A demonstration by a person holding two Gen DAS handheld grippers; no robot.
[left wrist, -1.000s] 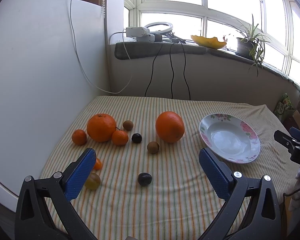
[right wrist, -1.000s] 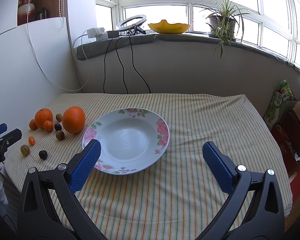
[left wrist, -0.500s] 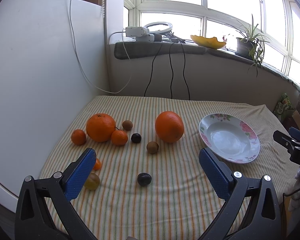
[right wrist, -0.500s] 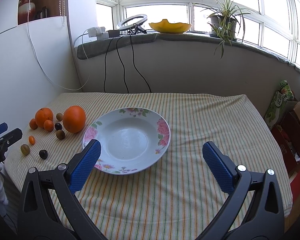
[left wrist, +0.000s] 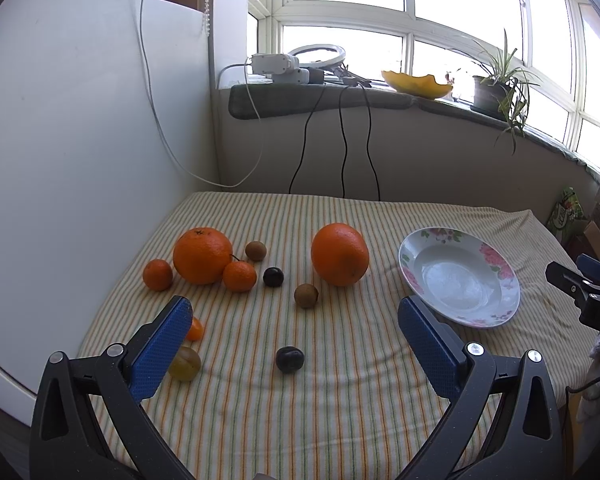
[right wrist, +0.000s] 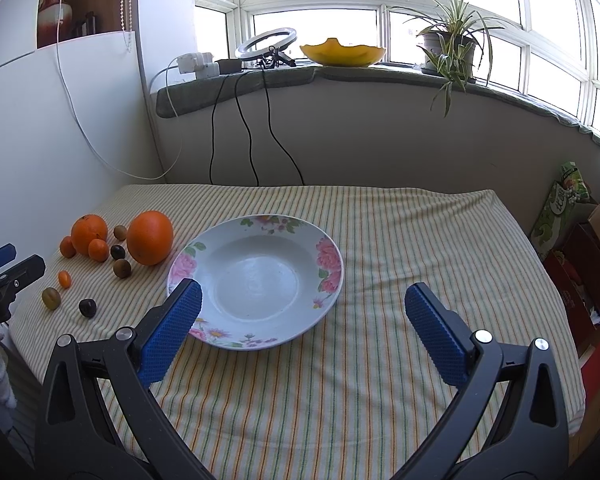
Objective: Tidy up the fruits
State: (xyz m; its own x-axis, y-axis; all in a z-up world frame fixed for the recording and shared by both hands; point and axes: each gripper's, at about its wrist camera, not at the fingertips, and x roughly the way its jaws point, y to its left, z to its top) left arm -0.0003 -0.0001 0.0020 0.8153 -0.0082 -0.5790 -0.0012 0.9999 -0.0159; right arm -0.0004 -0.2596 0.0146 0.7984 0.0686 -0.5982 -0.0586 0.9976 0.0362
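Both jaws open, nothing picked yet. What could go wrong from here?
1. The fruits are round and loose on soft, wrinkled cloth: the big orange may roll if the left gripper nudges it.
2. The small orange fruit and the yellow-green fruit lie partly hidden behind the left jaw, near the table edge; a bump could knock them off.
3. The plate is shallow, so dropped fruit may roll out.

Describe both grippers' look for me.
Both match: left gripper and right gripper have black plastic frames with triangular cut-outs, silver bolts, and blue knurled pads. The side of each carries white lettering, partly cut off. No sleeves visible.
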